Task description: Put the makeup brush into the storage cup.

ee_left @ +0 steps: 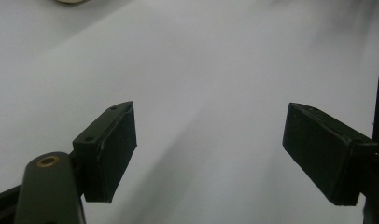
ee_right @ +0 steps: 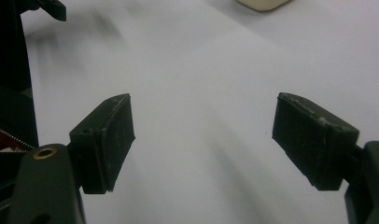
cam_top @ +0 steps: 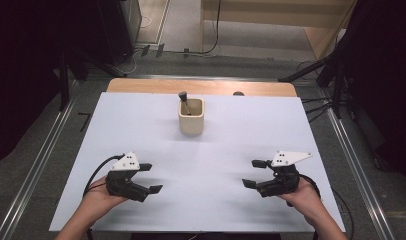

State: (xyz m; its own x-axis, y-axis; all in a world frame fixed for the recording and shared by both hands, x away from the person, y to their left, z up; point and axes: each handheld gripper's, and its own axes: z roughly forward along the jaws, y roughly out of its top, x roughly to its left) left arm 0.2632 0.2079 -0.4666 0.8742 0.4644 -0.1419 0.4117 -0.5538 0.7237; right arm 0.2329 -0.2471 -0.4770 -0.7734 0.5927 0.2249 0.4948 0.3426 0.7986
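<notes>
Two grippers, left (cam_top: 150,178) and right (cam_top: 254,173), spread empty; cup (cam_top: 191,119) with brush (cam_top: 184,100) at twelve o'clock.
Could topple cup if nudged reaching in.

Both forearms are bare, with no sleeve in sight. The left gripper (cam_top: 148,178) is a matt black block topped by a grey three-cornered plate dotted with small dark screws, and a black cable loops away from its left side toward the near edge. The right gripper (cam_top: 256,173) matches it: black body, the same pale plate, a black cable curling behind the hand. In the gripper views each jaw is a flat, rectangular black pad with slightly scuffed, pale-edged corners, and a brass-coloured bushing sits in the rounded arm beneath.
</notes>
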